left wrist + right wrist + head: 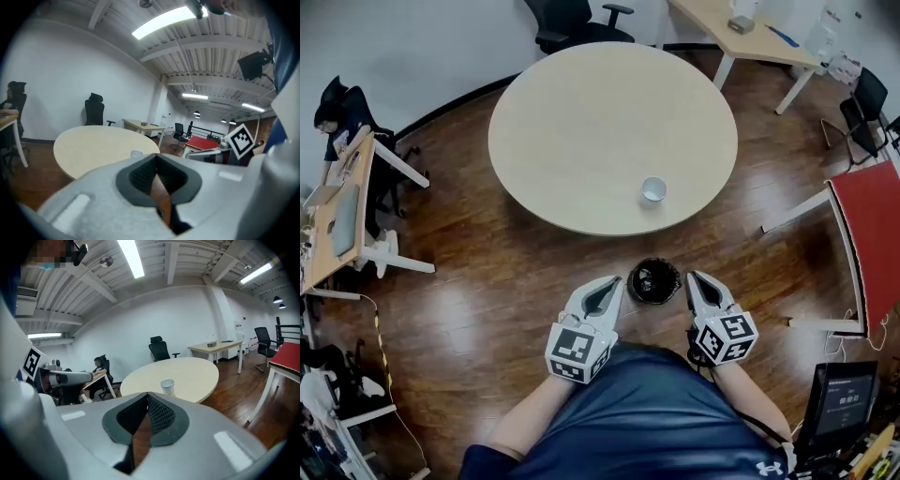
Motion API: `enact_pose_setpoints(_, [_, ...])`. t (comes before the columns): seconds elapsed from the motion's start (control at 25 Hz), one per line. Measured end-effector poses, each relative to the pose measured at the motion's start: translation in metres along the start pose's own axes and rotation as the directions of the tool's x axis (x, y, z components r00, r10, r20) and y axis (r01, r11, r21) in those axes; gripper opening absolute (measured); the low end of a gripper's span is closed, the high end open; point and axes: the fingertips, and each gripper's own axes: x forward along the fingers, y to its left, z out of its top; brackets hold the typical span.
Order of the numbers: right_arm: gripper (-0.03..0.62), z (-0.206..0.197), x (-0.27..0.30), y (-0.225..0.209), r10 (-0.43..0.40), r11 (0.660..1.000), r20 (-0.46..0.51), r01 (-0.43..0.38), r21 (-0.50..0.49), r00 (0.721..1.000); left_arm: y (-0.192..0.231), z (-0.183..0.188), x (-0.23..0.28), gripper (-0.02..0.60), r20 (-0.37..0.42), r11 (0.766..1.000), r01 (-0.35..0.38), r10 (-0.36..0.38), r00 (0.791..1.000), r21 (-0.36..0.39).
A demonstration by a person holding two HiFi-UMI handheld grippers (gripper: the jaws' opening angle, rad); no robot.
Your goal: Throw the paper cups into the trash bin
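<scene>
Both handheld grey grippers sit close to the person's body, the left gripper [605, 292] and the right gripper [701, 289] each with jaws pressed together on nothing. Just ahead, between them, the round black trash bin [654, 280] stands on the floor. Beyond it, well apart from either gripper and about equally far from both, the white paper cup [653, 189] stands upright near the round beige table's [581, 131] edge, mouth up, long axis vertical.

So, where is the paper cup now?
Head view: the paper cup stands right of centre on the round table, near the edge facing the trash bin.
</scene>
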Motion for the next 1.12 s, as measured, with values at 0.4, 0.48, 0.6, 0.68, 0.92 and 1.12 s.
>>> enact_pose_setpoints(0.4, [0.182, 0.010, 0.085, -0.033, -0.021, 0.998, -0.013, 0.020, -0.064, 1.000, 0.071, -0.018, 0.048, 0.006, -0.069, 0.994, -0.085, 0.089, 0.994, 0.063])
enact_pose_setpoints(0.48, [0.209, 0.000, 0.104, -0.044, -0.007, 0.996, -0.040, 0.003, -0.089, 0.999, 0.091, -0.026, 0.056, 0.025, -0.086, 0.983, -0.155, 0.164, 0.983, 0.095])
enact_pose_setpoints(0.6, [0.260, -0.016, 0.128, -0.061, -0.001, 0.990, -0.078, -0.010, -0.140, 0.997, 0.093, -0.037, 0.065, 0.061, -0.141, 0.979, -0.192, 0.201, 0.970, 0.071])
enact_pose_setpoints(0.68, [0.292, -0.029, 0.151, -0.077, -0.003, 0.985, -0.102, -0.015, -0.174, 0.995, 0.091, -0.050, 0.073, 0.104, -0.180, 0.977, -0.191, 0.205, 0.962, 0.092])
enact_pose_setpoints(0.92, [0.323, -0.070, 0.221, -0.093, -0.005, 0.968, -0.185, -0.041, -0.247, 0.983, 0.078, -0.062, 0.067, 0.007, -0.221, 0.972, -0.205, 0.227, 0.948, 0.118])
enact_pose_setpoints(1.12, [0.366, -0.071, 0.257, -0.083, 0.018, 0.955, -0.202, -0.077, -0.286, 0.979, 0.062, -0.065, 0.042, 0.003, -0.247, 0.971, -0.217, 0.235, 0.940, 0.098])
